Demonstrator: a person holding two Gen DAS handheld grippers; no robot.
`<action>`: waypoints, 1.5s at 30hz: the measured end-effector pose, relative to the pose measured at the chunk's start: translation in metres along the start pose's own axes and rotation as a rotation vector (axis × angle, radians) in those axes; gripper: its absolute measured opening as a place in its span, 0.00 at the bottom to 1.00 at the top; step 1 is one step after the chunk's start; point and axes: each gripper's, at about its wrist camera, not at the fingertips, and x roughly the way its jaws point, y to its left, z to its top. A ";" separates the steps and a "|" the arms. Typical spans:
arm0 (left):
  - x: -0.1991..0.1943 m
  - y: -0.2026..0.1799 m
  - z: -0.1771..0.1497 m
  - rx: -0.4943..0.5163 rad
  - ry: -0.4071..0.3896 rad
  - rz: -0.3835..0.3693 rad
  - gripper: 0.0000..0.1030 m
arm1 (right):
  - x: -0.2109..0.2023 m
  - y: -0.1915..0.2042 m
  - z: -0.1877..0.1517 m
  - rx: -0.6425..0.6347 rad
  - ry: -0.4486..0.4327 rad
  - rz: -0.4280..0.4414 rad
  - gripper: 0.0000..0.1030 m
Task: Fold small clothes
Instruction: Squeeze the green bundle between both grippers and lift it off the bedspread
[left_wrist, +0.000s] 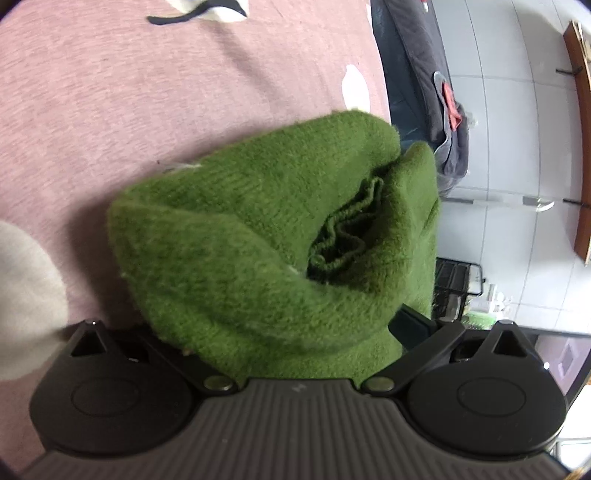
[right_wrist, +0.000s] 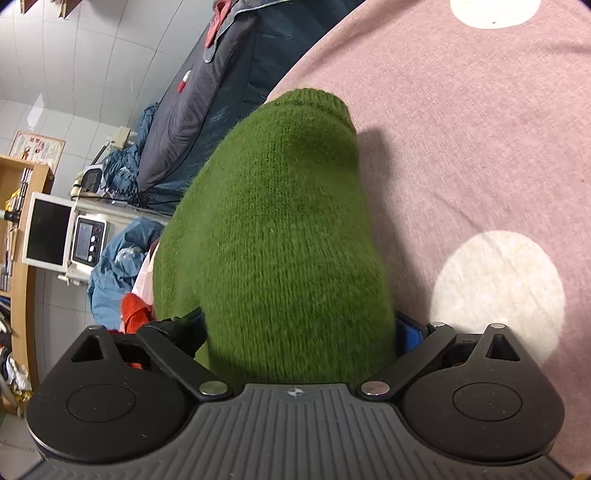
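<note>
**Green sweater covered both sets of fingers**

The green sweater (left_wrist: 258, 236) hung above the pink dotted blanket (left_wrist: 110, 110), clamped by the left hand-held gripper (left_wrist: 295, 339) and right hand-held gripper (right_wrist: 299, 332); knit hid their fingertips.

A pink cover with large white dots (right_wrist: 480, 129) lay across the surface, and a black-and-white item (left_wrist: 199, 11) rested on it at the far edge of the left wrist view. Beside the surface a dark grey quilt (right_wrist: 192, 99) was heaped, with crumpled blue fabric (right_wrist: 114, 273) and something orange (right_wrist: 135, 314) below it. A wooden shelf (right_wrist: 18, 229), a white-framed screen (right_wrist: 46, 229) and a small white device (right_wrist: 88, 240) stood against a white tiled wall (left_wrist: 517, 129).
</note>
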 end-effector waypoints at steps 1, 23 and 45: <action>0.002 -0.002 0.001 0.006 0.000 0.007 1.00 | 0.001 0.002 0.000 -0.005 -0.001 -0.012 1.00; -0.025 -0.024 -0.009 0.128 -0.040 0.105 0.47 | -0.033 0.044 -0.029 -0.179 -0.103 -0.159 0.92; -0.043 -0.075 -0.076 0.340 0.057 0.072 0.41 | -0.106 0.086 -0.063 -0.323 -0.248 -0.206 0.90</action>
